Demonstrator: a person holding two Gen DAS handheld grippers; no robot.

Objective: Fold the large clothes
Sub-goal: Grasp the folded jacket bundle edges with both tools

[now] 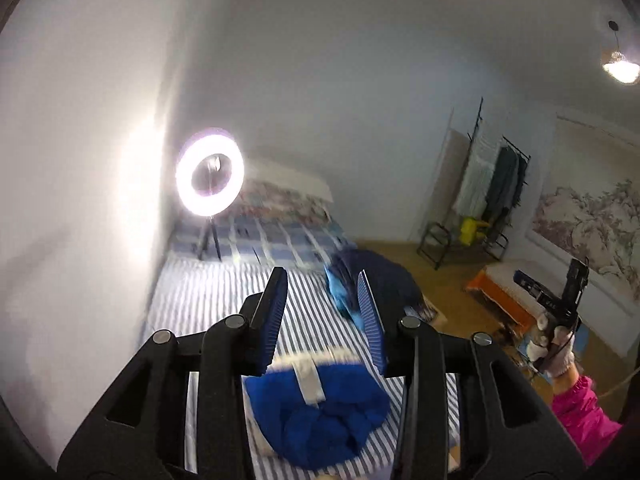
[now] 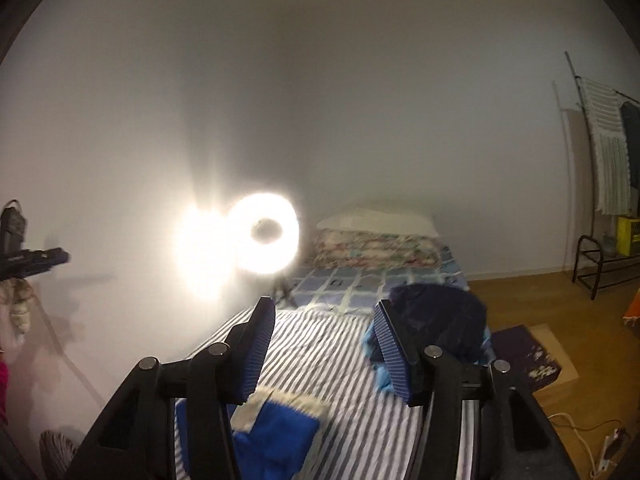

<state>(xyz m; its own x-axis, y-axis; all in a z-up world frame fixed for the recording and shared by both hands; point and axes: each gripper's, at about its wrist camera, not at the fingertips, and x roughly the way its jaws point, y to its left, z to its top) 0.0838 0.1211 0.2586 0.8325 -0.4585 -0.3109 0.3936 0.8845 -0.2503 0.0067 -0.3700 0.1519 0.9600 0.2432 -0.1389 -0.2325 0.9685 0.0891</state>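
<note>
2 hand-held grippers, left [image 1: 320,316] & right [image 2: 324,350]: jaws apart, nothing held. 1 blue garment [image 1: 320,412] bunched on striped bed [image 2: 320,344]; 1 navy garment [image 2: 436,320] at bed's right edge. 1 ring light [image 1: 210,171].

a home bedroom: striped bed [image 2: 320,344], pillow [image 2: 378,222], clothes rack [image 1: 494,196].

No text, label, brand, number or sign can be read in either view.
</note>
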